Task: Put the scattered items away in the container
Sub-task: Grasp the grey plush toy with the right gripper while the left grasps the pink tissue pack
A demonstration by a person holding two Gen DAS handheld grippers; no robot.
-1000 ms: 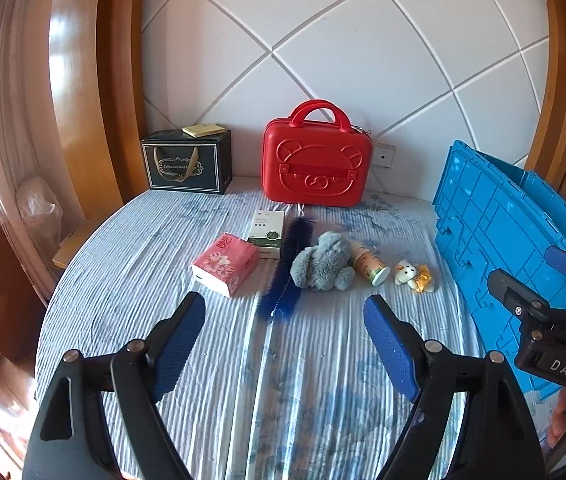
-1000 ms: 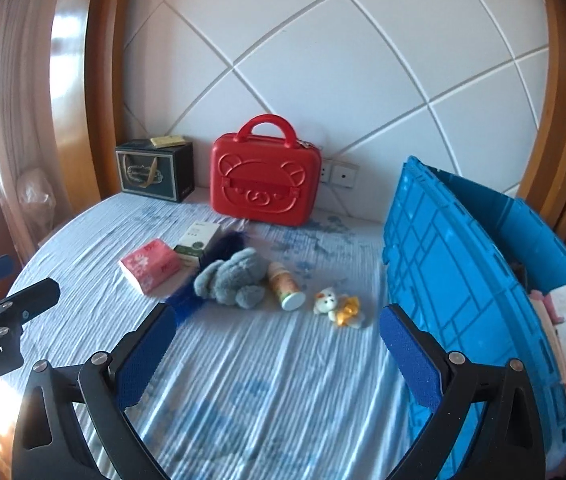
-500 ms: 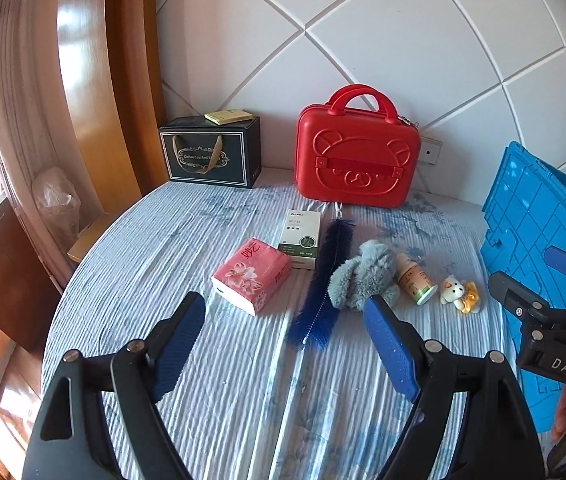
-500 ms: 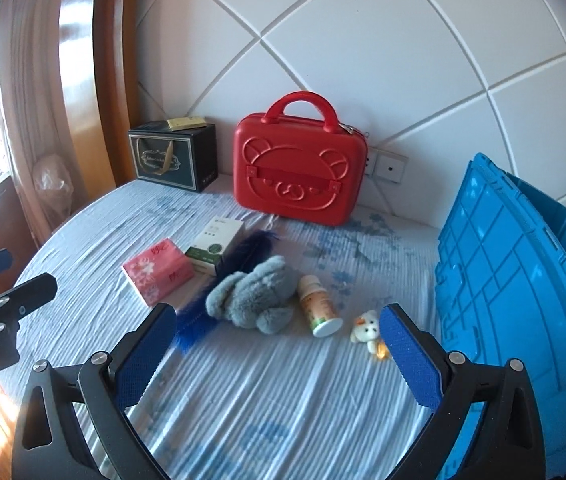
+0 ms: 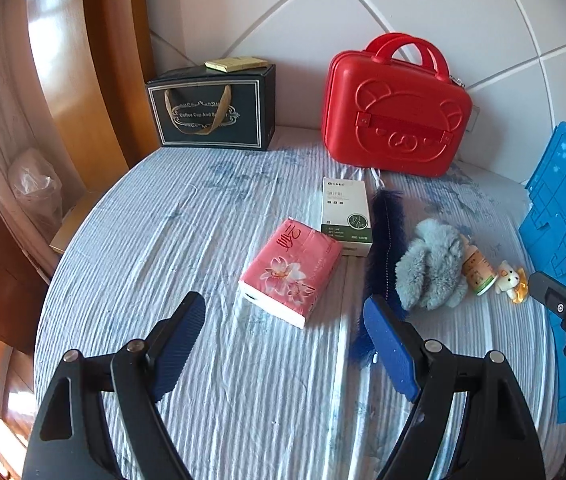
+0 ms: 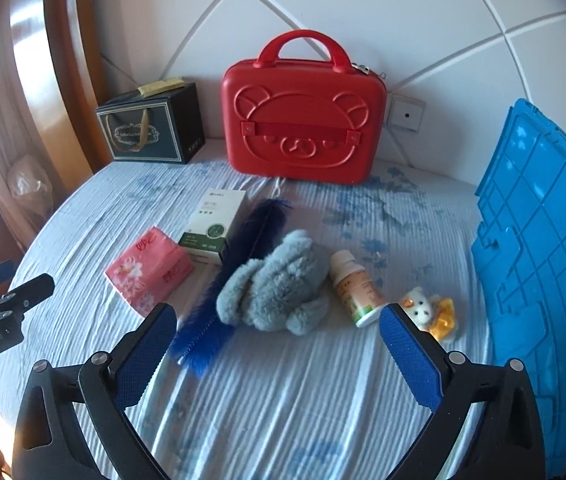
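Note:
On the striped bedspread lie a pink tissue pack (image 5: 290, 270) (image 6: 149, 270), a white and green box (image 5: 346, 216) (image 6: 215, 226), a dark blue feather (image 5: 383, 248) (image 6: 235, 280), a grey plush toy (image 5: 431, 266) (image 6: 279, 284), a small bottle (image 5: 478, 272) (image 6: 357, 288) and a small white toy (image 5: 510, 280) (image 6: 427, 312). The blue container (image 5: 563, 240) (image 6: 539, 260) stands at the right. My left gripper (image 5: 283, 320) is open and empty, just short of the tissue pack. My right gripper (image 6: 275, 330) is open and empty, just short of the plush toy.
A red bear suitcase (image 5: 395, 108) (image 6: 303, 116) and a dark gift box (image 5: 213, 110) (image 6: 151, 128) stand against the back wall. A wooden frame (image 5: 95, 80) curves along the left. The bed edge drops off at the left.
Both grippers have moved forward and lower toward the items, which look larger now. The left view has swung left, onto the tissue pack. Both stay open.

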